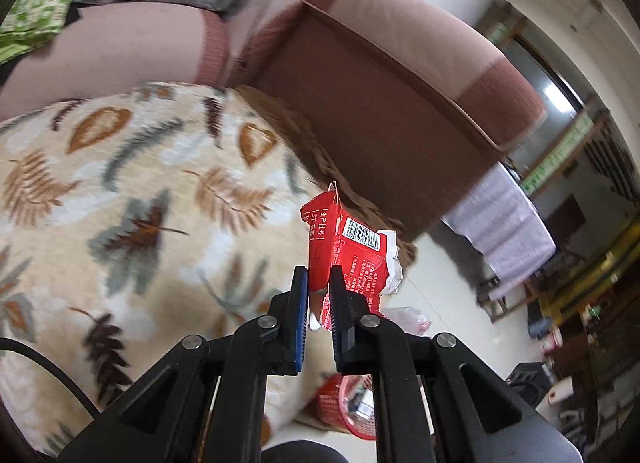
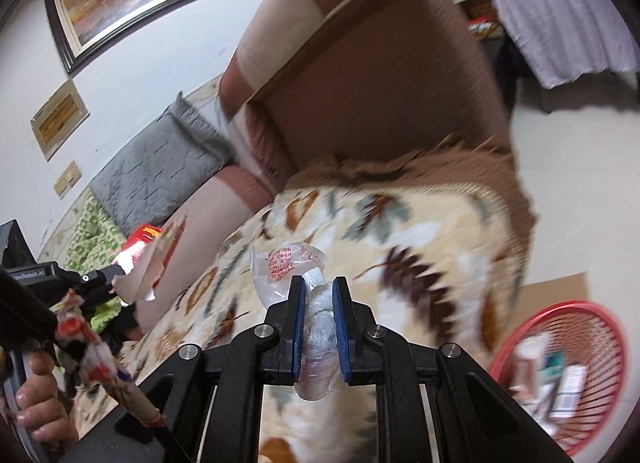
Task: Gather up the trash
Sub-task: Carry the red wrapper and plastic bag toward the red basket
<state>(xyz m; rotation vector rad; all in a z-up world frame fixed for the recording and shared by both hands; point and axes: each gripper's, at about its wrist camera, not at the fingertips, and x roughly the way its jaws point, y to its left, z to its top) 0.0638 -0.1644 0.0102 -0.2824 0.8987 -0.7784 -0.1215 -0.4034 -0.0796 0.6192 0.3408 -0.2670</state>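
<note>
My left gripper (image 1: 319, 295) is clamped on a torn red carton (image 1: 346, 251), barcode facing me, held up over the leaf-patterned blanket (image 1: 140, 203) on the brown sofa (image 1: 380, 103). On the other side, my right gripper (image 2: 319, 303) pinches a crumpled clear plastic wrapper (image 2: 292, 263) with red print, also above the blanket. From the right wrist camera I can see the carton off to the left with a hand (image 2: 38, 403) on the other handle. The red mesh basket (image 2: 600, 327) sits on the floor beside the sofa, low to the right, already holding some packaging. A grey cushion (image 2: 160, 167) leans at the sofa's back.
</note>
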